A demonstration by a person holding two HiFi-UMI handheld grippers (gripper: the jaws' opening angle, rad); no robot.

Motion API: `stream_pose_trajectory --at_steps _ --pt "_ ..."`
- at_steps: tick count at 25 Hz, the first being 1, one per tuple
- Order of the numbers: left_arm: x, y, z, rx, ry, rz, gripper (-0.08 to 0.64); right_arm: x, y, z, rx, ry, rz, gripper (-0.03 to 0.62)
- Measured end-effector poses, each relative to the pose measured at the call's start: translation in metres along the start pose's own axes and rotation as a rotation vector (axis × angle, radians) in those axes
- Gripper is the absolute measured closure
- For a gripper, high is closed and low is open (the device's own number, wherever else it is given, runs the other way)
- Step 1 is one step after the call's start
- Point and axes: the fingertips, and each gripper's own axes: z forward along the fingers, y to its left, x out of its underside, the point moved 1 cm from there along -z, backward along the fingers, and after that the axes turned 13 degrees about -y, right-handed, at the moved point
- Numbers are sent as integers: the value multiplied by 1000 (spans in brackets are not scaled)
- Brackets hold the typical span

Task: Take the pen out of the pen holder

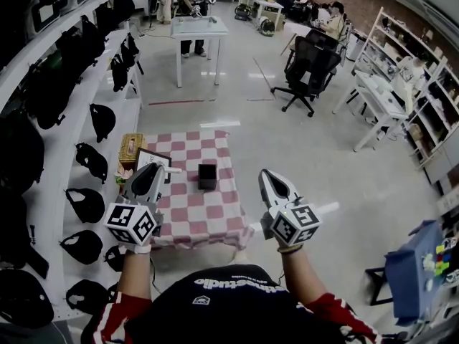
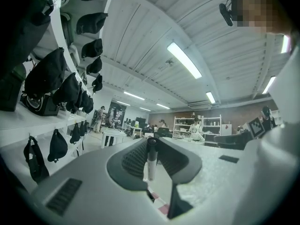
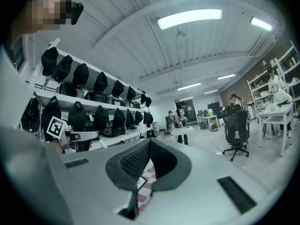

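Left claw [image 2: 151, 140] pinches pen [image 2: 150, 165] crosswise between its tips.

From the head view, my left gripper [image 1: 162, 169] hides most of the pen [image 2: 150, 165]. The pen holder [image 1: 207, 175] interior is too small to inspect.

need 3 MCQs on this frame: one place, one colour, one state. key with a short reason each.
1. Where does the pen holder stand?
A on the checkered tablecloth
B on the floor
C on a wall shelf
2. What colour is the pen holder?
A white
B black
C red
3. What is between the left gripper fingers?
A nothing
B the pen holder
C a pen
Key: 1 A, it sits mid-cloth in the head view. 2 B, a black box against red and white checks. 3 C, the left gripper view shows the fingers clamped on the white pen.
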Motion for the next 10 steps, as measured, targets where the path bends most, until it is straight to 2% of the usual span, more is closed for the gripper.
stream_pose_trajectory --at_steps 5,10 --pt "1 -1 2 8 -10 -55 486 2 0 -1 1 3 0 600" --pt "1 -1 3 12 -17 -61 486 6 0 -3 8 13 2 598"
